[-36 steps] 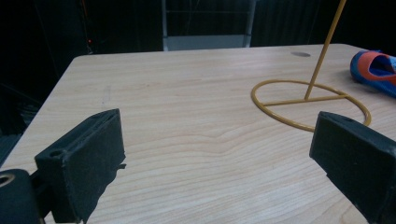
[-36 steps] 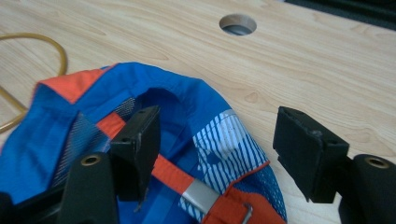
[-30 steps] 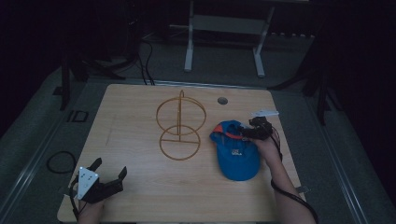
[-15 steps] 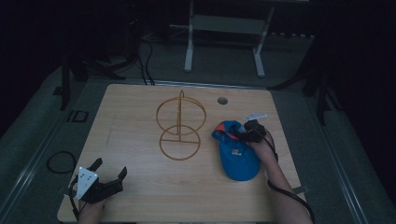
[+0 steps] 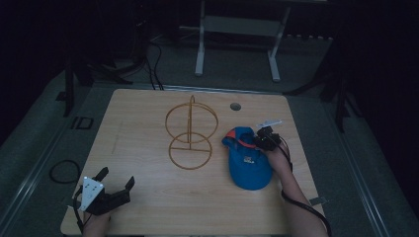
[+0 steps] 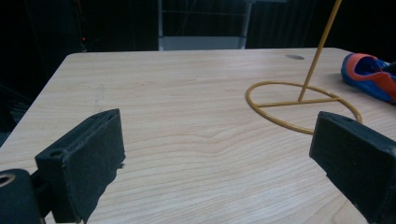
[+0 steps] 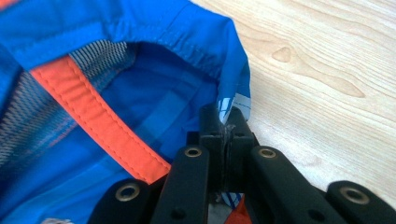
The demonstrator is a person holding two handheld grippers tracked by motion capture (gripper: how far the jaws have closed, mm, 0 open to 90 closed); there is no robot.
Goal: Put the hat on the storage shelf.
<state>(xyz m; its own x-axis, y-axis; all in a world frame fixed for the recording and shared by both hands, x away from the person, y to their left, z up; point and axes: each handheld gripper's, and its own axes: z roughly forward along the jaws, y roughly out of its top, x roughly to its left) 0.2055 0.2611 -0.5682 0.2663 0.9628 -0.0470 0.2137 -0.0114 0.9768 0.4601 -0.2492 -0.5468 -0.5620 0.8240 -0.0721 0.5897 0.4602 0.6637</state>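
Jaws of right gripper point(image 7: 224, 122) pinched tight on rim of blue cap point(image 5: 248, 159). Cap lies on table point(image 5: 148, 207) beside wire stand point(image 5: 190, 132), w/ edge nipped prob. for lifting. Left gripper point(image 5: 116, 181) jaws wide, empty, parked at near-left corner, out of way.

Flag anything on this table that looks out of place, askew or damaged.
Nothing looks damaged or spilled. The blue cap lies on the wooden table beside the yellow wire stand, not on it, its rim pinched by the right gripper. The stand is upright. The left gripper sits open near the table's near left corner.
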